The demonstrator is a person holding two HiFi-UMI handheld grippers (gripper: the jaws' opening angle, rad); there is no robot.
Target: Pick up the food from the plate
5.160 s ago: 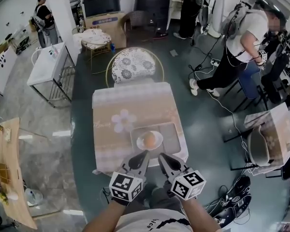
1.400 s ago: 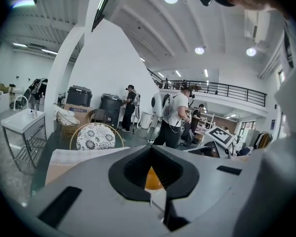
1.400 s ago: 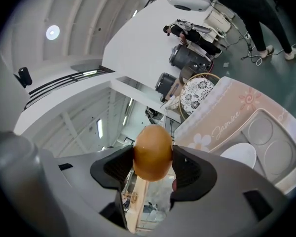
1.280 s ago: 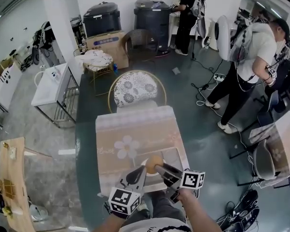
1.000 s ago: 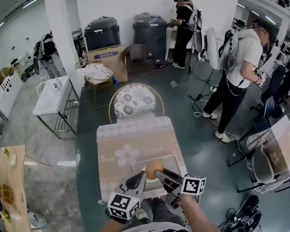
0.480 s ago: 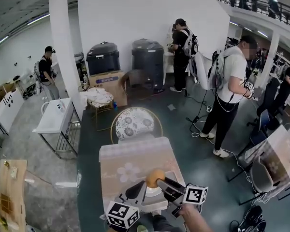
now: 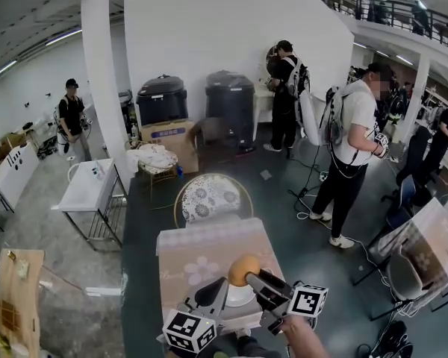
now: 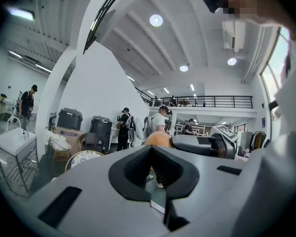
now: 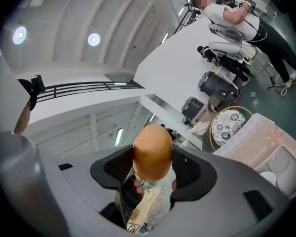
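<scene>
The food is a round orange-brown bun, held up in the air above the white plate. My right gripper is shut on it; in the right gripper view the bun sits squeezed between both pads, and the plate lies far below on a grey tray. My left gripper hovers just left of the bun, shut with nothing in it. In the left gripper view the bun shows just beyond the left gripper.
The plate and tray rest on a small table with a pink flowered cloth. A round patterned chair stands behind it. Several people stand around the room, one to the right. Black bins line the far wall.
The right gripper has lifted the bun off the plate and raised it. The head view has tilted upward, showing more of the room. The left gripper stayed beside it, shut.
</scene>
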